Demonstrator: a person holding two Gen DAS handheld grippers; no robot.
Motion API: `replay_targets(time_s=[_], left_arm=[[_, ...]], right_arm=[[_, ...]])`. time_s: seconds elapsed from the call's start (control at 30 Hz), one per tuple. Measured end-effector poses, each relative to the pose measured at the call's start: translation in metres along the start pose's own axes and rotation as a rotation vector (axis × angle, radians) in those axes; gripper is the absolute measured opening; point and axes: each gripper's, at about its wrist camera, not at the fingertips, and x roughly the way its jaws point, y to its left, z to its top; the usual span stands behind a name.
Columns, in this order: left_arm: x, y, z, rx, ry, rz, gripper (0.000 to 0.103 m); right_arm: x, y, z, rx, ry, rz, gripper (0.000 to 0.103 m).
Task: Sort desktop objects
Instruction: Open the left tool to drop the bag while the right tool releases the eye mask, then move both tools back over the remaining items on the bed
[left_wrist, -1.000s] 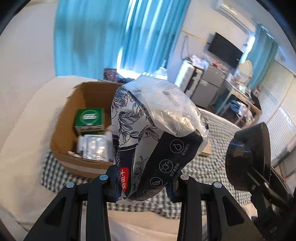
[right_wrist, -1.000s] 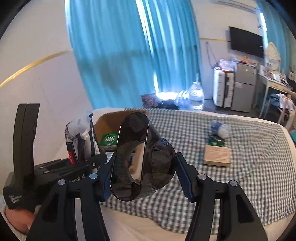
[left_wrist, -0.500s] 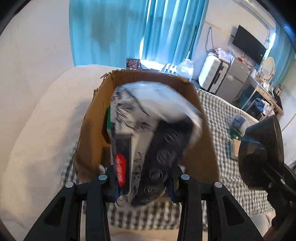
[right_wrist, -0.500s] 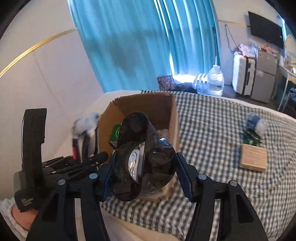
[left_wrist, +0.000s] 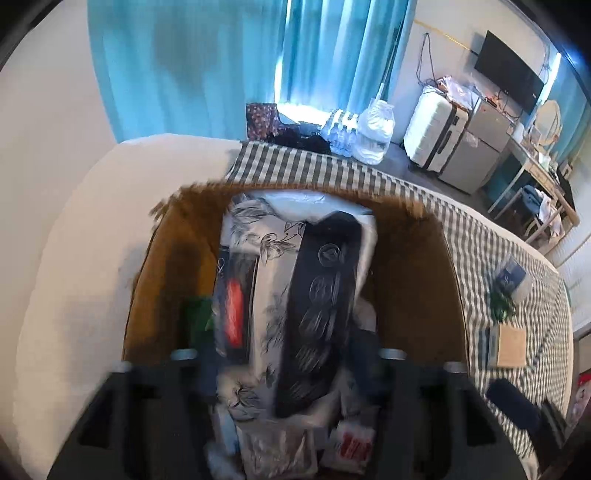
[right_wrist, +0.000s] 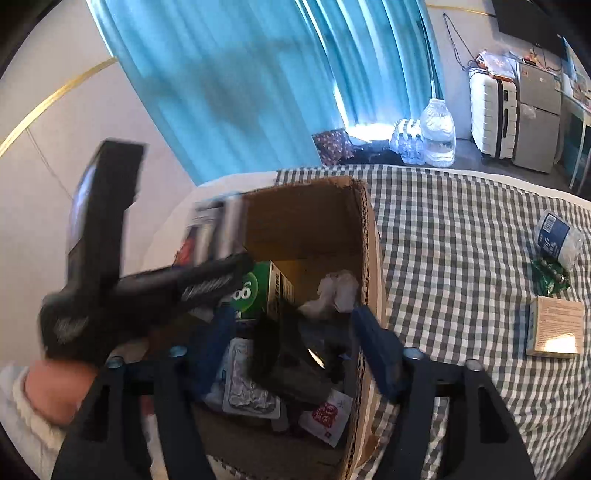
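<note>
No lettering reads clearly; the green box (right_wrist: 255, 291) and red-stamped sachet (right_wrist: 327, 415) stay illegible.

A: Surface?
B: Bed (right_wrist: 229, 184) with a white cover; green-white checked cloth (right_wrist: 461, 240) spread across it.
A: Directly on the cloth?
B: Open cardboard box (right_wrist: 371, 258) at its left end. Well to the right: tan carton (right_wrist: 556, 326), green packet (right_wrist: 550, 280), blue-white pack (right_wrist: 557, 236), clustered together.
</note>
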Motion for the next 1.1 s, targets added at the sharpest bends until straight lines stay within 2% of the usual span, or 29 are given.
replay_targets(time_s=[0.07,0.1,0.2,0.3,0.43,0.5,0.67,0.87,0.93,1.1], left_arm=[[0.001,-0.005,0.008,0.022,-0.019,0.059,0.099],[-0.002,-0.010,0.010,0.040,-0.035,0.087,0.100],[-0.008,-0.015,0.009,0.059,-0.034,0.102,0.102],[-0.021,-0.013,-0.002,0.043,-0.039,0.123,0.103],[-0.038,-0.013,-0.023,0.010,-0.031,0.143,0.103],[-0.048,-0.019,-0.033,0.020,-0.024,0.121,0.103],[-0.091,-0.048,-0.055,0.035,-0.072,0.114,0.103],[-0.132,-0.101,-0.096,0.043,-0.121,0.056,0.103],[-0.138,-0.122,-0.109,0.056,-0.122,0.030,0.103],[-0.140,-0.166,-0.141,0.113,-0.079,-0.043,0.103]], right_arm=[[-0.004,-0.005,0.000,0.010,-0.008,-0.008,0.083],[-0.007,-0.008,-0.001,0.012,-0.014,-0.009,0.083],[-0.017,-0.022,-0.002,0.047,-0.024,-0.029,0.083],[-0.031,-0.036,-0.009,0.070,-0.035,-0.038,0.083],[-0.058,-0.057,-0.017,0.072,-0.061,-0.108,0.084],[-0.074,-0.065,-0.021,0.083,-0.082,-0.131,0.084],[-0.128,-0.083,-0.025,0.078,-0.164,-0.179,0.084],[-0.199,-0.099,-0.040,0.054,-0.268,-0.236,0.084],[-0.219,-0.109,-0.047,0.047,-0.291,-0.284,0.087],[-0.253,-0.138,-0.059,0.069,-0.320,-0.346,0.087]])
